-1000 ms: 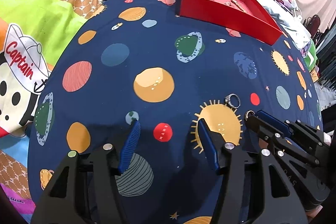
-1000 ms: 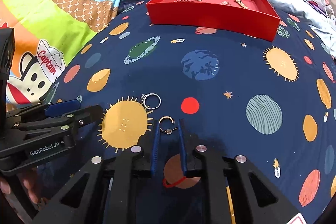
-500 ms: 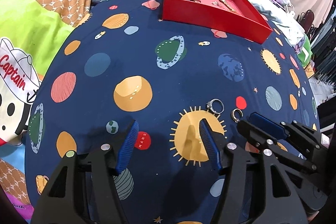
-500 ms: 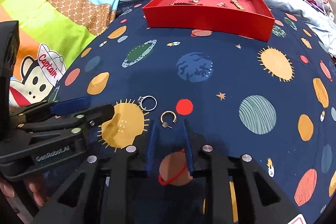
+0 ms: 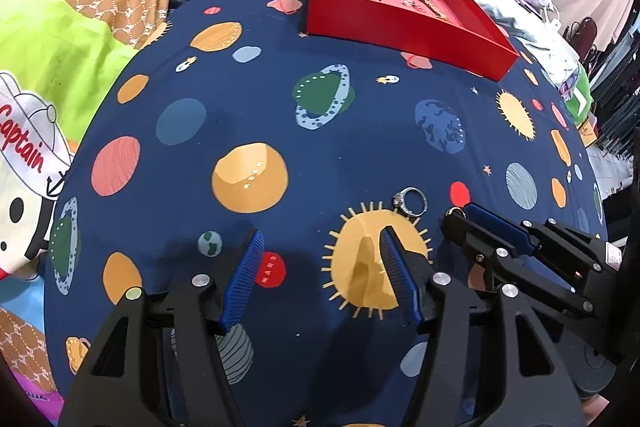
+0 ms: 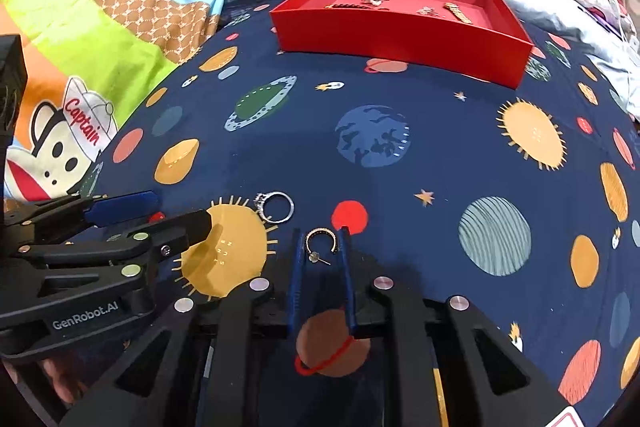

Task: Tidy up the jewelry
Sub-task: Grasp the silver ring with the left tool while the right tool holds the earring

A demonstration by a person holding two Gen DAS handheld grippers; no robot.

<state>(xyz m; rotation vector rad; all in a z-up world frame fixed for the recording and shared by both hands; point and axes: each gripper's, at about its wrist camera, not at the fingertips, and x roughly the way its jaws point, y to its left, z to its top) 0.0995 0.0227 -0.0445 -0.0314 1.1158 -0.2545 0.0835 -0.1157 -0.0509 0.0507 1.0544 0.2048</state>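
Hoop earring (image 6: 321, 244) between right tongs (image 6: 322, 239), narrowly parted, ungripped, left tongs (image 5: 320, 247) spread wide, empty

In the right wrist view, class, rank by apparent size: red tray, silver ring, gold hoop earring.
1. red tray
2. silver ring and gold hoop earring look alike; too close to rank.

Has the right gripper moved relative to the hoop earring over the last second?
Yes. The right gripper has come forward; its fingers now bracket the hoop earring, which stays beside the silver ring.
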